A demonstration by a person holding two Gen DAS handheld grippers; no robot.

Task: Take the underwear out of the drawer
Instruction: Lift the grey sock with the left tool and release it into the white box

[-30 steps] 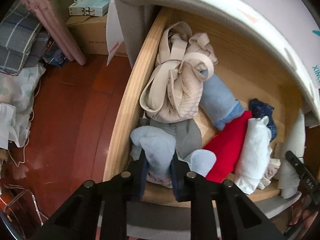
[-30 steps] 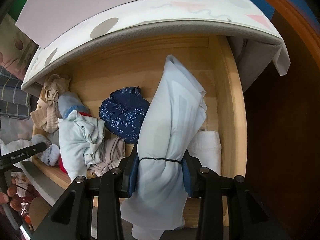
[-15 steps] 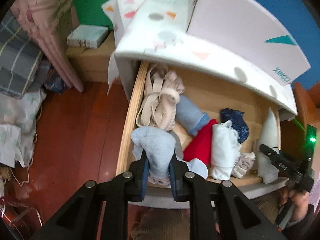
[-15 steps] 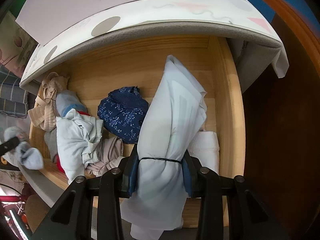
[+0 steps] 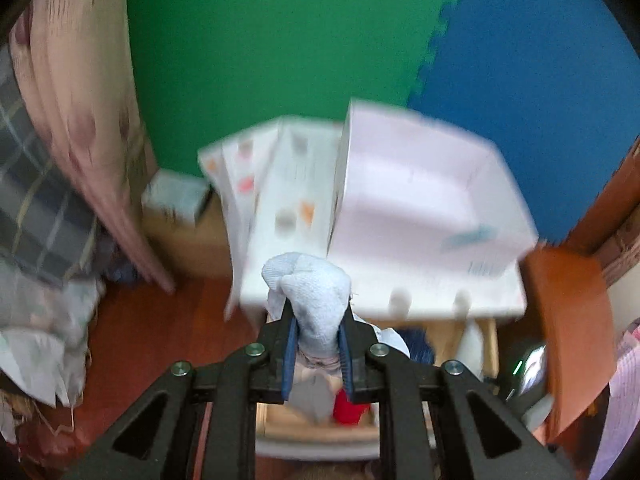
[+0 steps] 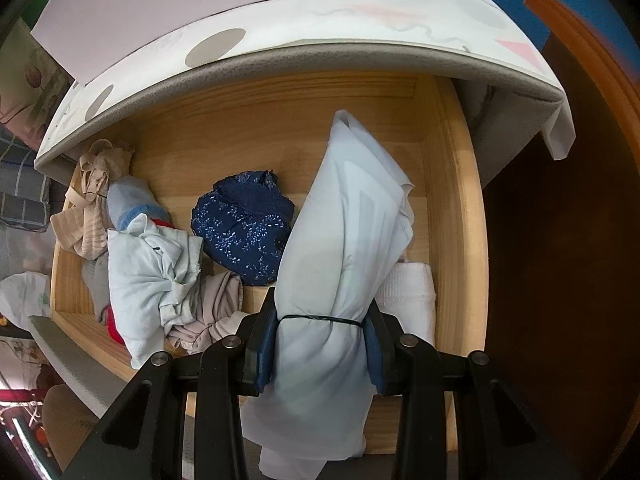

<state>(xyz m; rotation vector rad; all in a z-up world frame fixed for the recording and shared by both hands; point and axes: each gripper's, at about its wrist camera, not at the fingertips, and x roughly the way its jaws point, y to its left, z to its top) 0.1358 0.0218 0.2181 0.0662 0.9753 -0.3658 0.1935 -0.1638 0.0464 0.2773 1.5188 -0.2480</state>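
Note:
My left gripper (image 5: 318, 334) is shut on a pale blue knitted bundle of underwear (image 5: 314, 292), held high above the open wooden drawer (image 5: 320, 426); this view is blurred. My right gripper (image 6: 320, 338) points down into the drawer (image 6: 452, 208) and is shut on a long white rolled garment (image 6: 340, 248) tied with a black band. In the drawer lie a navy patterned piece (image 6: 244, 228), a crumpled light blue piece (image 6: 148, 276), beige pieces (image 6: 216, 312), a beige strappy piece (image 6: 92, 200), a blue roll (image 6: 128, 204) and a folded white cloth (image 6: 408, 296).
A white cabinet top (image 6: 320, 40) with a pale shoe box (image 6: 224, 4) overhangs the drawer. Green (image 5: 280, 40) and blue (image 5: 520, 60) foam walls stand behind. A pink curtain (image 5: 80, 140), plaid bedding (image 5: 36, 200) and boxes (image 5: 176, 200) sit left over red-brown floor (image 5: 168, 340). An orange chair back (image 5: 568, 340) is right.
My left gripper has risen well above the drawer with the pale blue bundle and tilted up toward the wall. The right gripper has stayed in place on the white roll.

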